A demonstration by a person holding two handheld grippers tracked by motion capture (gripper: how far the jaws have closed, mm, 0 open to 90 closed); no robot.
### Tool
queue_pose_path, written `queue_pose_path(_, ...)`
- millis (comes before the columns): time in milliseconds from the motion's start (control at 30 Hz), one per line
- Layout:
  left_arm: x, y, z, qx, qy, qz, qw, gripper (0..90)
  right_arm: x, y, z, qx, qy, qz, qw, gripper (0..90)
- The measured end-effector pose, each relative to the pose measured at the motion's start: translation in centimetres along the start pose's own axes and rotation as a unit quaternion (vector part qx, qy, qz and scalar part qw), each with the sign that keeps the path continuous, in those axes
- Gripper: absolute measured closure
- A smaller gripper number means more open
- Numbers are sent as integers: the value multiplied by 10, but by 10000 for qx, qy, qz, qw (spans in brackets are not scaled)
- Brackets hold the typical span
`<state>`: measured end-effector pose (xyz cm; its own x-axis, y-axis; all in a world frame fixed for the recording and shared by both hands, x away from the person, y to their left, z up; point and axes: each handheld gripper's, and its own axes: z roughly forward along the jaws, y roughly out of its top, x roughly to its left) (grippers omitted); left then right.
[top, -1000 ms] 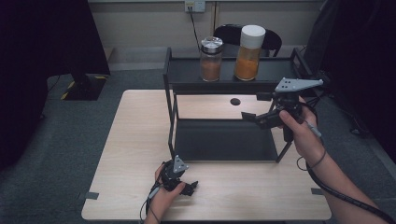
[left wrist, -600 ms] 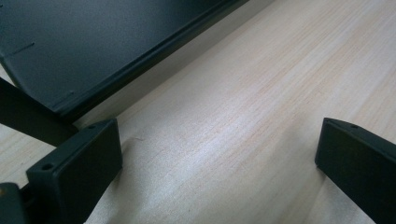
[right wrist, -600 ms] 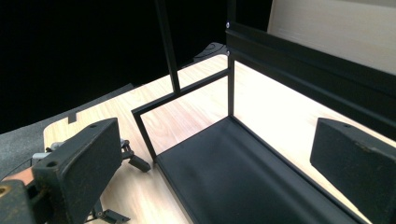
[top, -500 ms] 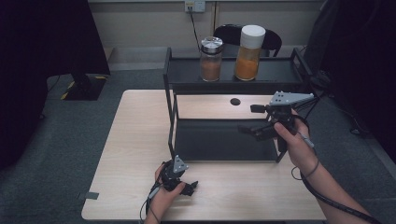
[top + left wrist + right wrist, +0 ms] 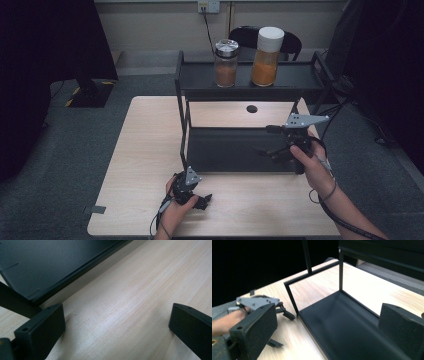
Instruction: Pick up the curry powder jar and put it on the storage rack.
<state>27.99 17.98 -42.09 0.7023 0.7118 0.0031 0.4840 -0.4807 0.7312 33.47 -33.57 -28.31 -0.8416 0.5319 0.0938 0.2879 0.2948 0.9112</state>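
Jaws of the right gripper (image 5: 270,141) stand spread wide with nothing between them, hovering over the right end of the black rack (image 5: 310,82), just above its lower shelf (image 5: 225,150); the right gripper view looks along them across that dark shelf and the rack's thin uprights. The left gripper (image 5: 199,194) rests low on the wooden table (image 5: 145,145) near the front edge, just in front of the rack's left front corner, its jaws likewise spread apart and empty, with bare tabletop between them in the left gripper view and the shelf's edge just beyond. On the rack's top shelf stand two jars, well apart from both grippers: a shorter jar with a metal lid (image 5: 226,63) and, just beside it to the right, a taller jar with a white lid (image 5: 267,56), both upright and holding orange-brown contents.
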Motion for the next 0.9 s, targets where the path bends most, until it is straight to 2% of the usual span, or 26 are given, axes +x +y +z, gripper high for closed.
queue_pose_path(367, 0, 0, 0, 0, 0, 1, 10000, 0, -3, -38, 7, 97, 205, 60, 9997, 13)
queue_pose_path(733, 0, 0, 0, -1, 1, 0, 10000, 0, -2, -73, 18, 334, 326, 11, 9989, 13)
queue_pose_path(900, 0, 0, 0, 2, 6, -5, 10000, 0, -1, -89, 24, 539, 332, 1, 9980, 13)
